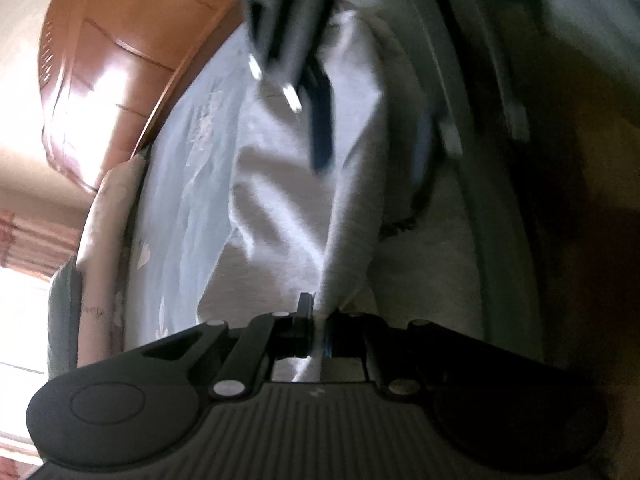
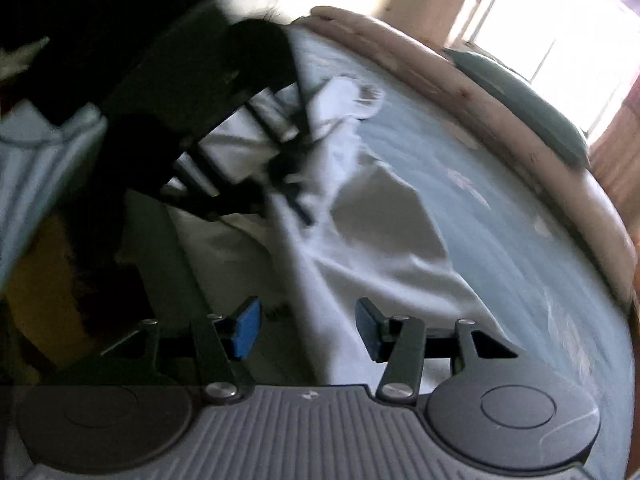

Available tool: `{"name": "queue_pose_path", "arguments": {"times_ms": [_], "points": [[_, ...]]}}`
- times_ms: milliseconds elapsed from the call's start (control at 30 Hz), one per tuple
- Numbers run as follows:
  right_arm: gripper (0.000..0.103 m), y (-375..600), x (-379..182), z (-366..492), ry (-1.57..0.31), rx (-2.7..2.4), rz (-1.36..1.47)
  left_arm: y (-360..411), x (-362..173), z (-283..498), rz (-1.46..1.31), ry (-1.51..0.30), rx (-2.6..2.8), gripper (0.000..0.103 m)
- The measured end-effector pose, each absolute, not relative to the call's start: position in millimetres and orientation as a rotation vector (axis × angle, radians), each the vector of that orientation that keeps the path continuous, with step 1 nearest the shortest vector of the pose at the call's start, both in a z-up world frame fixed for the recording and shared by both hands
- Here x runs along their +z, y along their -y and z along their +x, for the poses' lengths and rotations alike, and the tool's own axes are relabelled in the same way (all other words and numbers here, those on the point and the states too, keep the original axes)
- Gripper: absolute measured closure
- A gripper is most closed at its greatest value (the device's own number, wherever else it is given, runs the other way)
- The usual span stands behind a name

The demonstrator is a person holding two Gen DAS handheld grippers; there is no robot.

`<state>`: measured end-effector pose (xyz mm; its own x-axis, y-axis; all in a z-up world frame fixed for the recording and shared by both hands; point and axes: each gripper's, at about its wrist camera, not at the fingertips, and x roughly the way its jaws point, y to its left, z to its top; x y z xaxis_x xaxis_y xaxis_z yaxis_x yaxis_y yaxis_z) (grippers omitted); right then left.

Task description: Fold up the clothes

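Clenching a bunched ridge of white garment in the left gripper, lying rumpled over the pale blue bedsheet. Standing released above the same cloth, the right gripper. Looking light, soft and limp; likely best taken at a hem or corner. Blurring beyond: garment type unclear, far edges cut off.

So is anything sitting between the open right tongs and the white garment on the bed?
Nothing visible. The right tongs stand open with the white garment lying directly ahead between and beyond the pads, uncovered. The left tongs are shut on a fold of the same cloth, further along it, not in the right tongs' path.
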<state>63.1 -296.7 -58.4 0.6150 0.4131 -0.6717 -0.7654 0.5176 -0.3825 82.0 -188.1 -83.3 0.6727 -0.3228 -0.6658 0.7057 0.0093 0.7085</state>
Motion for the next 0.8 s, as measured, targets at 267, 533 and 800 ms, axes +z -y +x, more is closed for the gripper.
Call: {"name": "queue_pose_path", "arguments": {"times_ms": [267, 533, 800], "points": [[0.093, 272.9, -68.7, 73.4, -0.506, 0.666, -0.779, 173.6, -77.2, 87.5, 1.246, -0.365, -0.830, 0.086], [0.093, 275.6, -69.5, 71.8, -0.534, 0.691, -0.770, 126.9, -72.1, 93.9, 1.397, -0.320, -0.820, 0.061], [0.090, 275.3, -69.9, 69.7, -0.547, 0.698, -0.749, 114.6, -95.0, 109.2, 1.745, -0.240, -0.923, 0.061]]}}
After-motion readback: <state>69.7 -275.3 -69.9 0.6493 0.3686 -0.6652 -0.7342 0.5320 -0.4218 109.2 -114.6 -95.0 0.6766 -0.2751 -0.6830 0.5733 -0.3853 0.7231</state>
